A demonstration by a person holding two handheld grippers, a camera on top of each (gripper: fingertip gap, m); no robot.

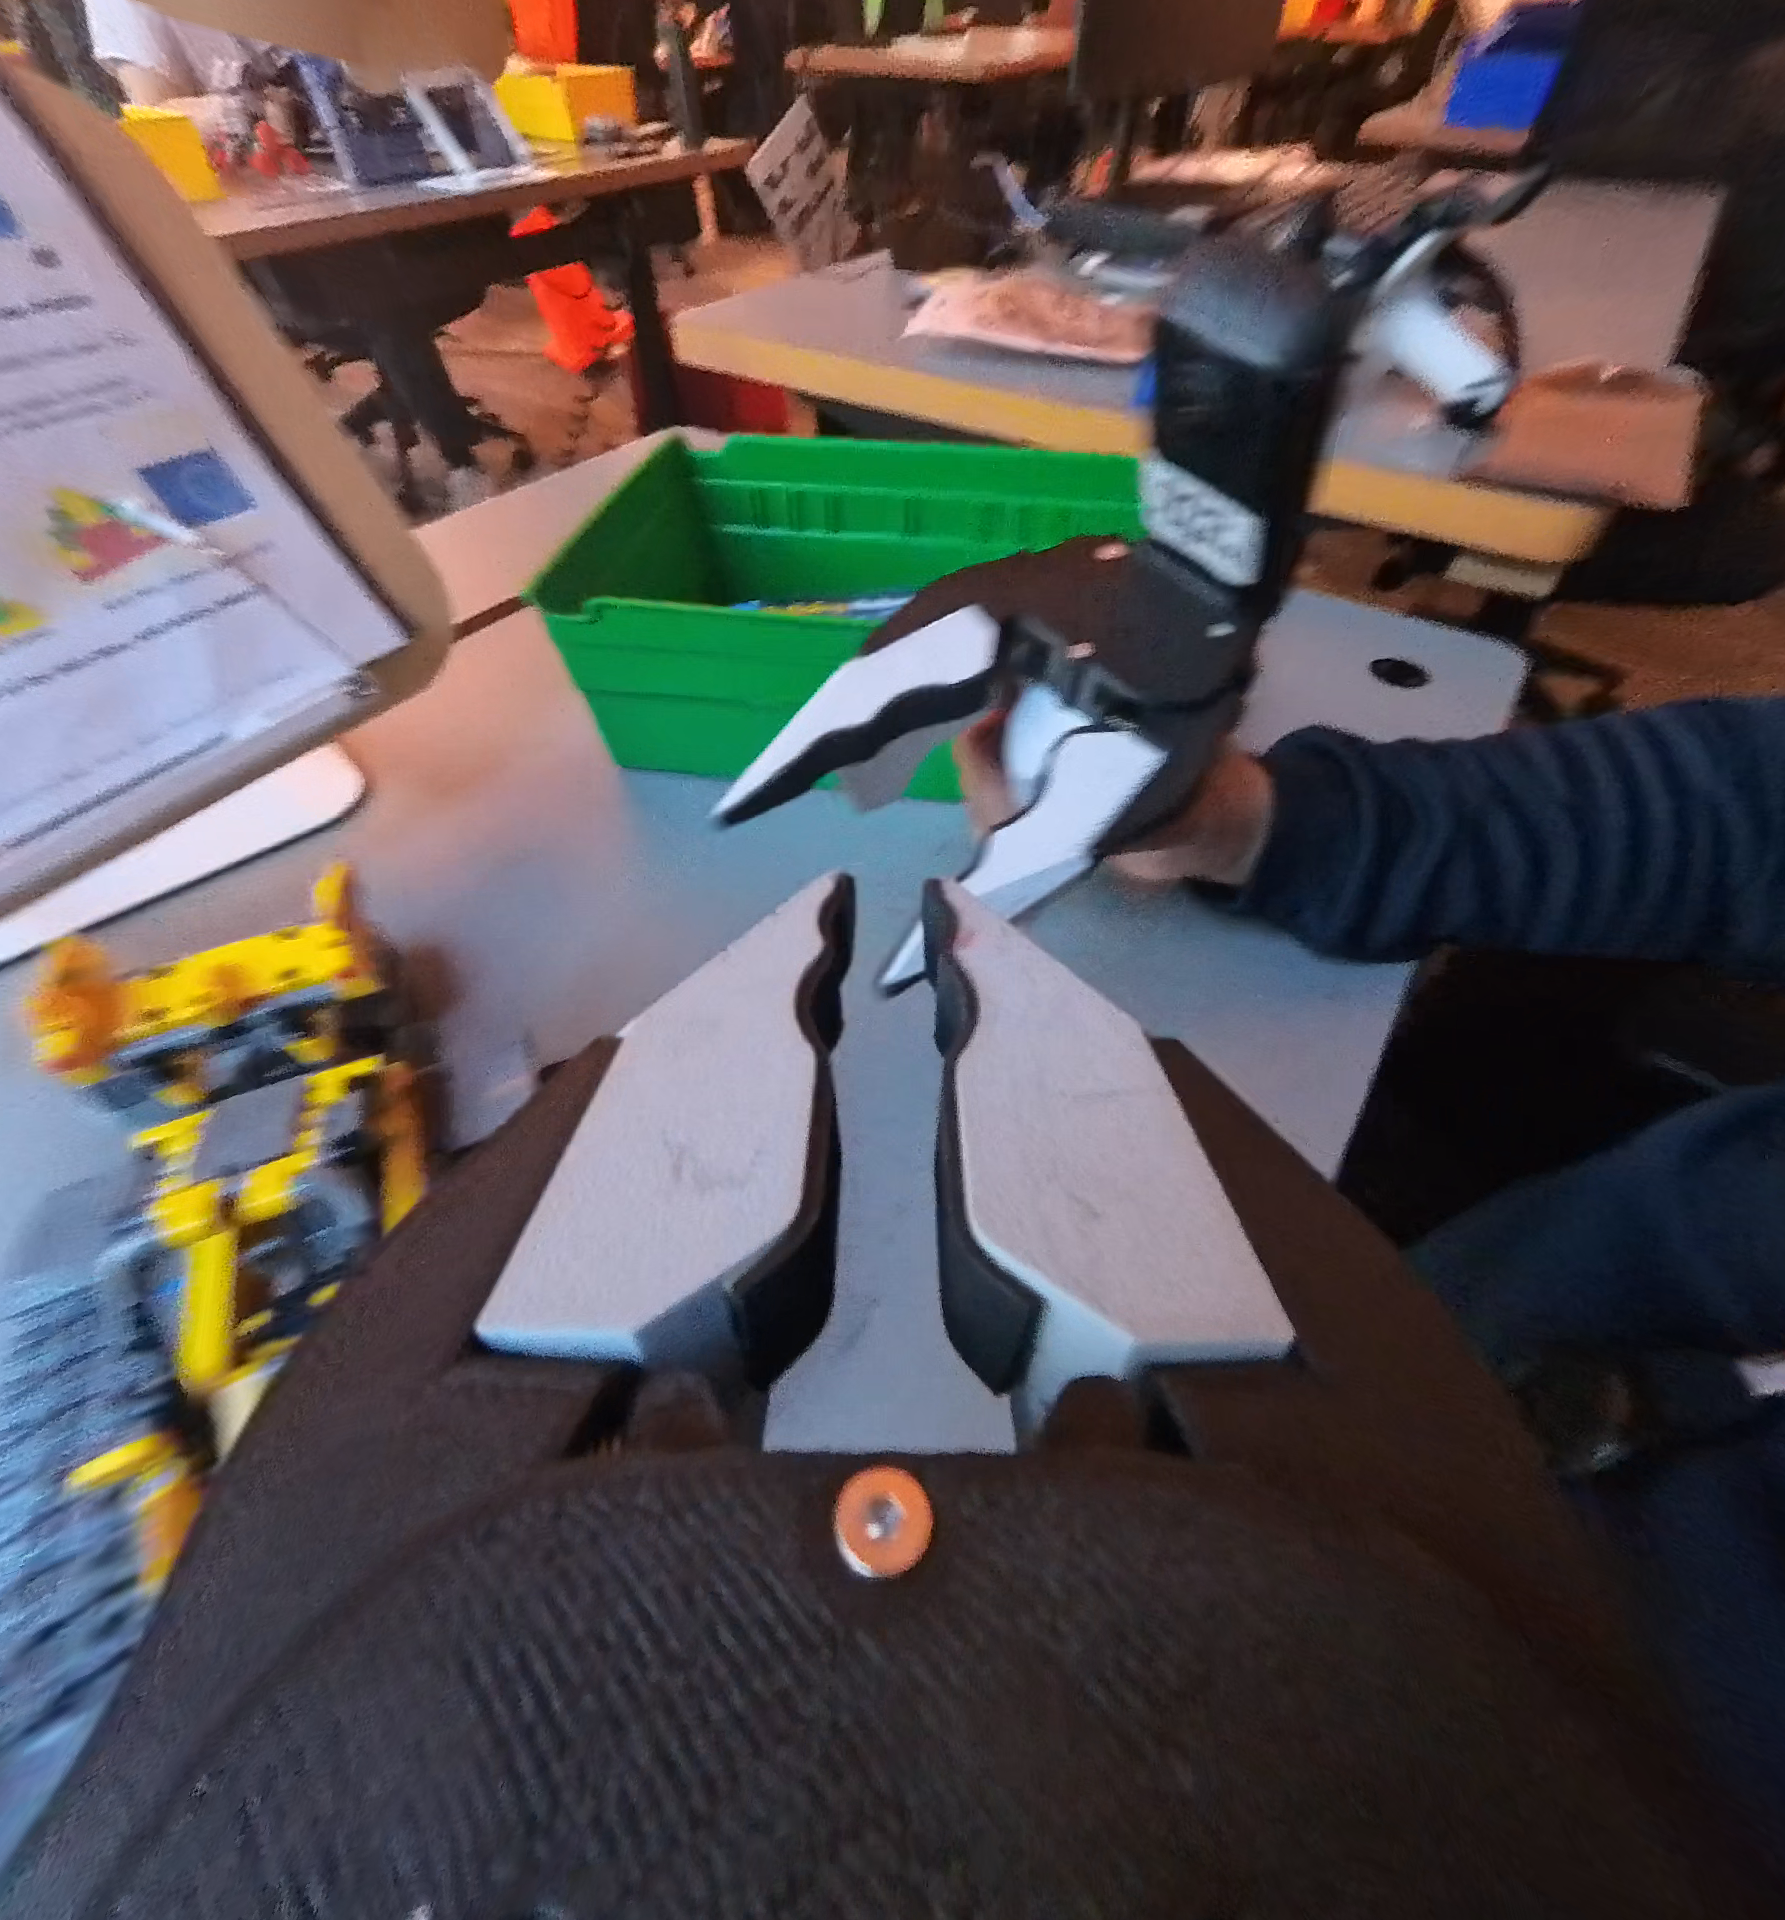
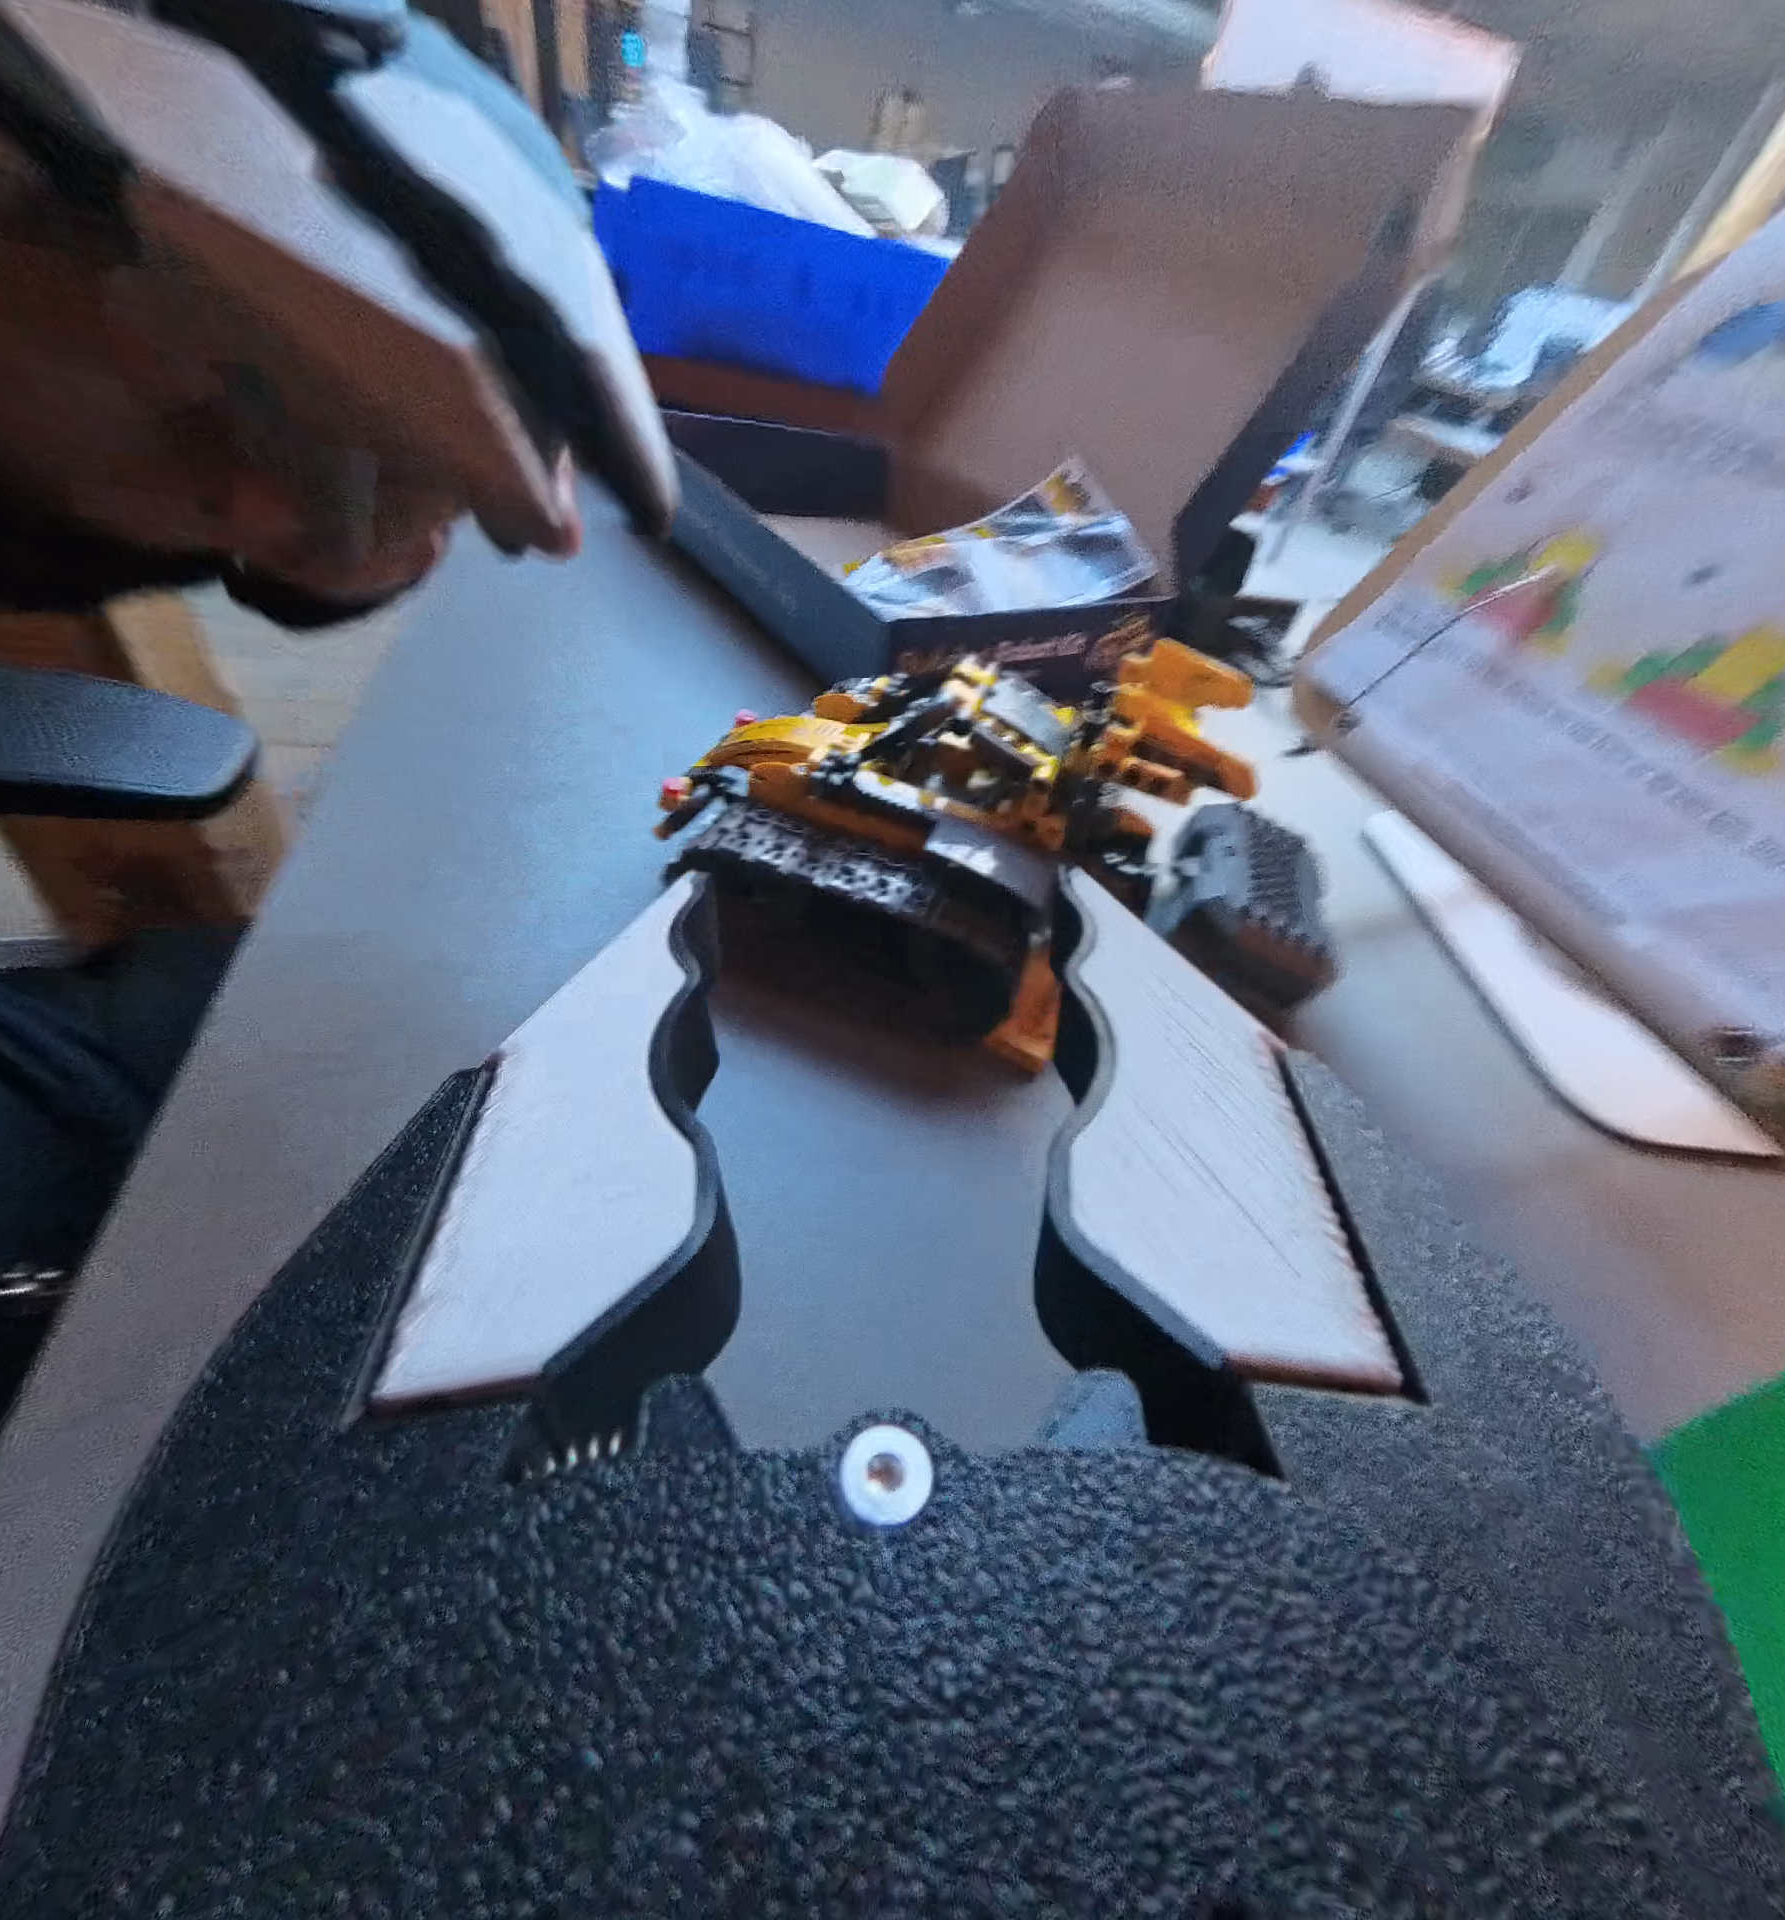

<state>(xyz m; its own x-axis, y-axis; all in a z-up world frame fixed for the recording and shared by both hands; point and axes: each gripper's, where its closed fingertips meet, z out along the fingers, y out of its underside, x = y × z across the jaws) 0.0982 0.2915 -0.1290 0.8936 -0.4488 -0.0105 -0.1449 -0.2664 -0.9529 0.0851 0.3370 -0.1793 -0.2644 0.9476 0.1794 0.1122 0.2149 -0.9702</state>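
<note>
A yellow and black brick-built tracked vehicle [image 2: 950,790] stands on the grey table [image 1: 555,831]; it also shows at the left of the left wrist view [image 1: 233,1091]. My right gripper [image 2: 883,904] is wide open and empty, its tips on either side of the vehicle's near end, just short of touching. In the left wrist view the right gripper [image 1: 815,883] hangs open in front of a green bin, held by a hand in a dark blue sleeve. My left gripper [image 1: 886,899] is empty with only a narrow gap between its fingers, above bare table. It appears blurred at top left in the right wrist view [image 2: 613,520].
A green bin [image 1: 659,644] with small parts stands beyond the grippers. A tilted board with a printed sheet [image 1: 88,520] stands beside the vehicle. A dark box with a booklet [image 2: 1002,561], a cardboard box [image 2: 1127,312] and a blue bin [image 2: 763,281] lie behind. A chair armrest [image 2: 88,738] is left. The gap from one gripper's tips to the other's is roughly 7 centimeters.
</note>
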